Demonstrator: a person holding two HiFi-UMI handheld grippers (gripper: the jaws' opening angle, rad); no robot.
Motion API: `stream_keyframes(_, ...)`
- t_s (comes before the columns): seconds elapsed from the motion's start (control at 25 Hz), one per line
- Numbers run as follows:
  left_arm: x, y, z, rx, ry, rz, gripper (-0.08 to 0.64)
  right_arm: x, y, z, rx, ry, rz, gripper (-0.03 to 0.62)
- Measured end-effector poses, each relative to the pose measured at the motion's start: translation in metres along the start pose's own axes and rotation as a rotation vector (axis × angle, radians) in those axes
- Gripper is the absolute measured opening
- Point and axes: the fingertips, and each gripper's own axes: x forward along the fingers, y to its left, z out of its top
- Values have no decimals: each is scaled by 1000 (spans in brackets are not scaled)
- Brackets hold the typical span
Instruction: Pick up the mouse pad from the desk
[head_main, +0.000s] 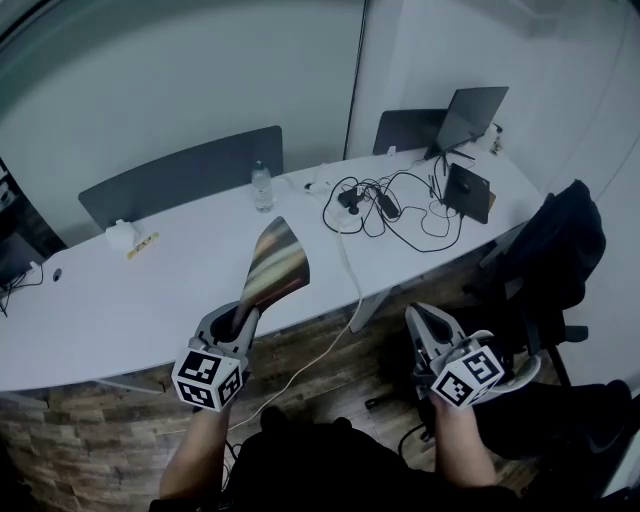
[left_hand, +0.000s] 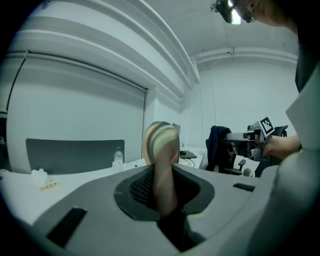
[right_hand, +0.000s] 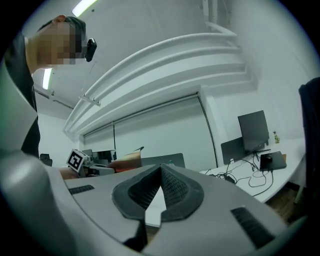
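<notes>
The mouse pad (head_main: 275, 262), striped in brown, cream and dark bands, hangs in the air above the front edge of the white desk (head_main: 120, 300). My left gripper (head_main: 238, 318) is shut on its lower end, and the pad curves up and away from the jaws. In the left gripper view the mouse pad (left_hand: 160, 145) stands edge-on between the pads of my left gripper (left_hand: 163, 187). My right gripper (head_main: 425, 318) hovers off the desk to the right, over the floor, shut with nothing in it. In the right gripper view its tips (right_hand: 161, 170) meet, and the mouse pad (right_hand: 125, 161) shows far left.
On the desk stand a water bottle (head_main: 262, 187), a tangle of cables (head_main: 385, 210), a laptop (head_main: 468, 118), a black device (head_main: 470, 192), a white box (head_main: 120, 235) and a yellow item (head_main: 142, 246). A chair draped with a dark jacket (head_main: 555, 250) stands at the right.
</notes>
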Motion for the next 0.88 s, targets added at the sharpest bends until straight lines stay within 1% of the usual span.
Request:
stream_keyframes(0.08,3,1,-3,1,4,-4,67,3,5,4,-26,-10,5,2)
stream_keyframes(0.16,6,4,-4,13,12,-13,67,3,6,7,-43,-18,-8,2)
stream_keyframes(0.36,10,8,0,18,2,-20,67,-6,-4,7,-57,-26,-56,2)
stream_keyframes(0.52,15,9,4,19,-6,-28,67,-8,-10,9,-78,-27,-73,0)
stream_keyframes(0.68,15,10,11,28,-20,-30,67,0,-6,7,-75,-24,-64,0)
stream_keyframes(0.88,13,13,12,37,-28,-14,67,11,3,1,-59,-11,-25,1)
